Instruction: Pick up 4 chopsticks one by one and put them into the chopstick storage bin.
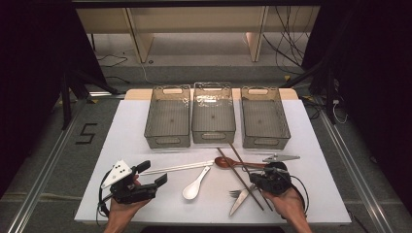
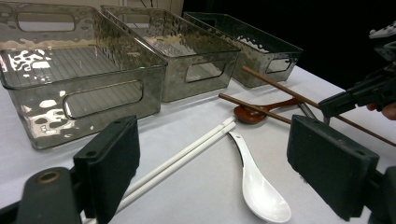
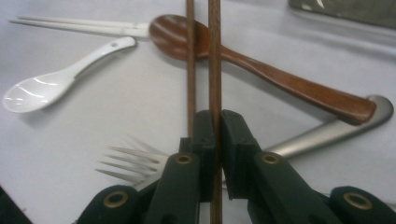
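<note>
My right gripper (image 3: 215,122) is shut on a brown chopstick (image 3: 215,56), which runs up between its pads. A second brown chopstick (image 3: 190,70) lies just to its left, outside the grip. Both cross a brown wooden spoon (image 3: 289,84). In the high view the right gripper (image 1: 254,181) sits at the front right, over the crossed brown chopsticks (image 1: 230,165). My left gripper (image 1: 151,174) rests at the front left, open, nothing between its pads. Ahead of it (image 2: 212,158) lie white chopsticks (image 2: 187,151) and a white spoon (image 2: 259,189).
Three clear grey bins (image 1: 167,141) (image 1: 214,136) (image 1: 265,141) stand side by side at the back of the white mat. A metal fork (image 3: 135,161) and a metal handle (image 3: 322,133) lie under the chopsticks. A silver utensil (image 1: 282,158) lies right of the wooden spoon.
</note>
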Tool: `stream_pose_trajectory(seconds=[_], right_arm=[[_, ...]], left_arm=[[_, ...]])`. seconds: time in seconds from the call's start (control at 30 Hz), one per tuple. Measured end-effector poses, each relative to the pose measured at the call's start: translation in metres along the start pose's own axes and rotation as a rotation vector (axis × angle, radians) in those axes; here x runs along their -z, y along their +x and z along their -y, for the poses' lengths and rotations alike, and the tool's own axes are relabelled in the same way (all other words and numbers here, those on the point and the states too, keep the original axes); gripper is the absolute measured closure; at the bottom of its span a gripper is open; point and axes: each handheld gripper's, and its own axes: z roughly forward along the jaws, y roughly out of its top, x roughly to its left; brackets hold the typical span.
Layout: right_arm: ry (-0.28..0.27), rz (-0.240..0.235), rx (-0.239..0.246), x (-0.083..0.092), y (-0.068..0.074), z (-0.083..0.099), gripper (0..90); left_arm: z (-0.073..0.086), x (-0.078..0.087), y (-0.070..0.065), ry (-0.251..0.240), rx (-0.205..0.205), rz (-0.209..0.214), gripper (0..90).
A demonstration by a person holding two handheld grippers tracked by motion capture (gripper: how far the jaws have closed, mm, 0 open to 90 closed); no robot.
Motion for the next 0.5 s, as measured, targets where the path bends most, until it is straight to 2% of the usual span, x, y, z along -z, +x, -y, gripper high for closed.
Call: stream_pose_trajectory(seconds=[0.23, 0.5], right_arm=[[-0.042, -0.023, 0.049, 0.002, 0.012, -0.009, 85.2], [-0.066, -0.047, 0.099, -0.004, 0.029, -0.028, 85.2]], left_arm=[[0.0, -0.001, 0.0, 0.006, 0.002, 0.001, 16.8], [0.0, -0.002, -0.001, 0.008, 0.007, 0.008, 16.8]])
